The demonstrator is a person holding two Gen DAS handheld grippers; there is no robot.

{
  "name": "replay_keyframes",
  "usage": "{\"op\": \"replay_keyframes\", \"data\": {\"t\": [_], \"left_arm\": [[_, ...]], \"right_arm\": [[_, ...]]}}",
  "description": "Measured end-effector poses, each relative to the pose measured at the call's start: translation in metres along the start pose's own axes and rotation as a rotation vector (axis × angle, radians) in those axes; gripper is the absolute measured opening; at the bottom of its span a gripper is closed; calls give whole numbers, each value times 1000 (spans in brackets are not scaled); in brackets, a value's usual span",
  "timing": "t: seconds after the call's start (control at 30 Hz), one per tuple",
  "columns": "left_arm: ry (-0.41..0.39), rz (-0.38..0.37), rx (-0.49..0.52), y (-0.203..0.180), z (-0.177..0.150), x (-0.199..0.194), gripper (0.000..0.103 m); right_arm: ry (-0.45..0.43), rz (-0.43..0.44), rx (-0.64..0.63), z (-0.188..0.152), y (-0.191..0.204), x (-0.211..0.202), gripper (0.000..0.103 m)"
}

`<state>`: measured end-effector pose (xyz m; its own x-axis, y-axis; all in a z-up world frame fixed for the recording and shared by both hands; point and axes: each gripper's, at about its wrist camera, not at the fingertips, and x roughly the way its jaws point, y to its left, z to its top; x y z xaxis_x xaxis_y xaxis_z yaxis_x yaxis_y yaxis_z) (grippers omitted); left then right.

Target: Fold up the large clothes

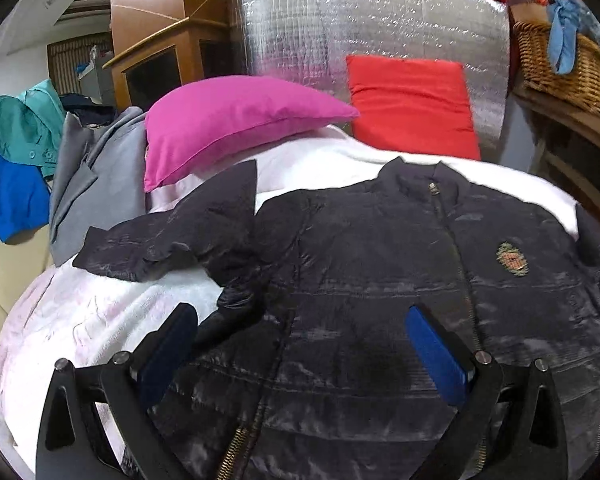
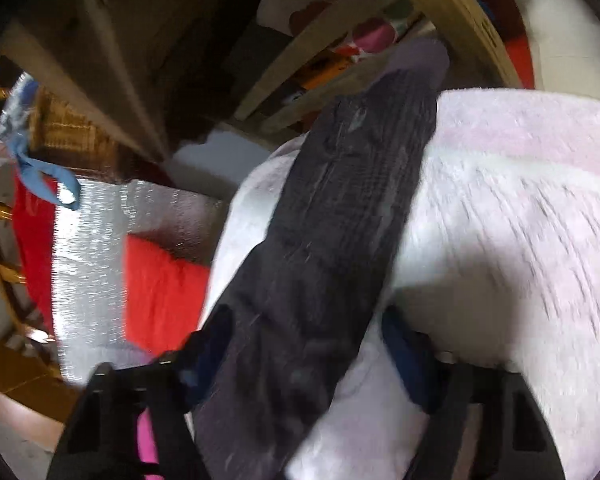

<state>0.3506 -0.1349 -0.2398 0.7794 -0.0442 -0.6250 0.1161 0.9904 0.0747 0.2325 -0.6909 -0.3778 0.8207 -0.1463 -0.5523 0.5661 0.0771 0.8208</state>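
A dark navy padded jacket (image 1: 380, 280) with a front zip and a chest badge lies face up on a white-pink blanket (image 1: 92, 320). Its left sleeve (image 1: 160, 240) is spread out sideways. My left gripper (image 1: 300, 332) is open, hovering over the jacket's lower front, its blue pads (image 1: 436, 352) wide apart. In the right wrist view the jacket's other sleeve (image 2: 340, 220) runs lengthwise between my right gripper's fingers. The right gripper (image 2: 304, 344) is open around it; the view is motion-blurred.
A magenta pillow (image 1: 228, 120) and a red pillow (image 1: 412, 104) lie at the bed head against a silver foil panel (image 1: 360, 32). Grey, teal and blue clothes (image 1: 88, 176) are piled at left. A wicker basket (image 1: 560, 68) stands at right, with wooden furniture (image 2: 440, 12) nearby.
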Motion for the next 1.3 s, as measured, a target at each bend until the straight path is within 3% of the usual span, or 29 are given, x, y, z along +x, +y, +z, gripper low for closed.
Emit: {"op": "replay_keyframes", "data": {"t": [0.03, 0.07, 0.13, 0.23, 0.37, 0.5, 0.63, 0.7, 0.73, 0.77, 0.83, 0.93, 1.03, 1.1, 1.3], "left_arm": [[6, -1, -4, 1, 0, 3, 103], [10, 2, -11, 3, 1, 6, 103], [18, 6, -28, 7, 3, 9, 103], [5, 21, -49, 14, 5, 8, 103], [-28, 33, -70, 25, 9, -1, 103], [-49, 40, -108, 40, 14, -6, 103], [-60, 69, -136, 57, 18, -6, 103], [-60, 75, -143, 64, 17, -6, 103], [-54, 72, -152, 69, 17, -6, 103], [-51, 65, -156, 71, 16, -5, 103], [-47, 37, -156, 76, 15, -6, 103], [-64, -6, -137, 74, 14, -9, 103], [-71, -60, -96, 59, 10, -13, 103], [-61, -89, -48, 42, 6, -17, 103], [-11, -253, 63, -40, 13, -42, 103]], "right_arm": [[-4, 7, -17, 0, 3, 3, 38], [17, 29, -20, 1, 5, 9, 29], [38, 31, -37, -2, 12, 13, 28], [-9, 54, -198, -15, 54, -2, 26], [-22, 165, -443, -59, 129, -33, 26], [101, 260, -644, -138, 185, -42, 26], [268, 265, -730, -222, 203, -23, 28], [332, 222, -730, -256, 201, -9, 32], [366, 192, -724, -271, 200, 1, 43], [409, 166, -709, -281, 195, 8, 68], [500, 126, -630, -295, 178, 13, 82], [510, 137, -464, -285, 146, -5, 82], [507, 239, -277, -253, 116, -42, 83], [460, 297, -168, -231, 88, -70, 84], [299, 281, 161, -150, 14, -92, 84]]}}
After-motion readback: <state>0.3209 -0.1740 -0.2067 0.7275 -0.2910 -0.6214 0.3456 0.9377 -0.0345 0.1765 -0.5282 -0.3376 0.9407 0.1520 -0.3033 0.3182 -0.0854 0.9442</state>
